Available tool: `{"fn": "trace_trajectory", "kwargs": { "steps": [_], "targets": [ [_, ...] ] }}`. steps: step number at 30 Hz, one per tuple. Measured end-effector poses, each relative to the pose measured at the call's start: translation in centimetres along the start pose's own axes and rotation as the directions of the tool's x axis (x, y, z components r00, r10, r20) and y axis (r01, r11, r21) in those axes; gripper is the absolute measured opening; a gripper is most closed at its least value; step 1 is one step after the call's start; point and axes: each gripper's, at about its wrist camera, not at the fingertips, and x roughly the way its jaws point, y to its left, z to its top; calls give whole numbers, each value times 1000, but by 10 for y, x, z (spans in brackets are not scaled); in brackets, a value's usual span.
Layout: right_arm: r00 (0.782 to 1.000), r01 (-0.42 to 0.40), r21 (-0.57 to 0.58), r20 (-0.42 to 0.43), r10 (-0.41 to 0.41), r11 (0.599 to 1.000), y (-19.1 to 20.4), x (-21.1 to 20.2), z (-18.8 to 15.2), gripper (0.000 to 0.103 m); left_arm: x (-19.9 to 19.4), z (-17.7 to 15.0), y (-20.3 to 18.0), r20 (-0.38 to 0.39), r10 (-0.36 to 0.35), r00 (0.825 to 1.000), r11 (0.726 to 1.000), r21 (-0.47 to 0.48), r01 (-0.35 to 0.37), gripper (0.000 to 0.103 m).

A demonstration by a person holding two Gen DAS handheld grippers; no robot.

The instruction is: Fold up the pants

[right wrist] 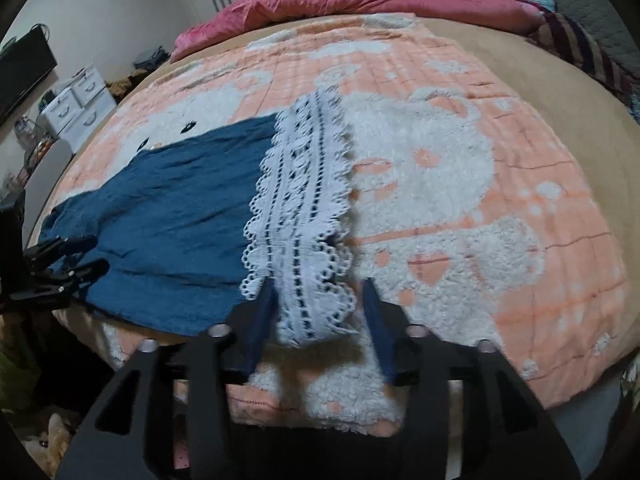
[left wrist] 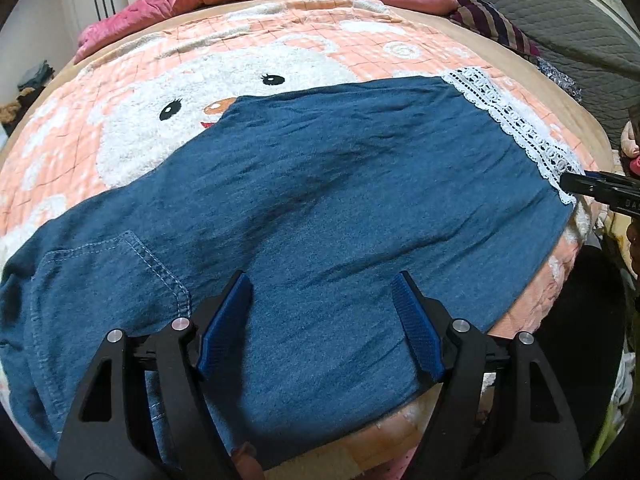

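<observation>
We see both grippers built alike: left gripper (left wrist: 322, 280) and right gripper (right wrist: 320, 286) have matte black frames with triangular cutouts, round silver screws (left wrist: 180, 323) at the pivots, and ribbed blue pads (left wrist: 416, 328).

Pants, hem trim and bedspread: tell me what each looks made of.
Pants: soft blue denim-like woven cloth, matte, with pale topstitching at the pocket.
Hem trim: white openwork lace, probably cotton, scalloped edges with holes.
Bedspread: quilted peach fabric with fluffy white pile patches, likely fleece.
</observation>
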Motion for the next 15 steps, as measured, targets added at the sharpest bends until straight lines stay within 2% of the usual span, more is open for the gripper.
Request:
{"fn": "trace_trajectory", "kwargs": {
  "steps": [4, 9, 15],
  "targets": [
    [999, -13, 30, 53, 11, 999, -1, -17, 0, 57, -18, 9, -2, 29, -28, 999, 1000, 7, 28, 67],
    [992, -30, 63, 121, 22, 998, 2, -38, -1, 67, -42, 39, -13, 106, -72, 992, 996, 55, 67, 74],
    [986, -27, 81, 169, 13, 996, 10, -47, -5, 70, -31, 91, -48, 119, -131, 984, 978, 180, 109, 86]
  ]
}}
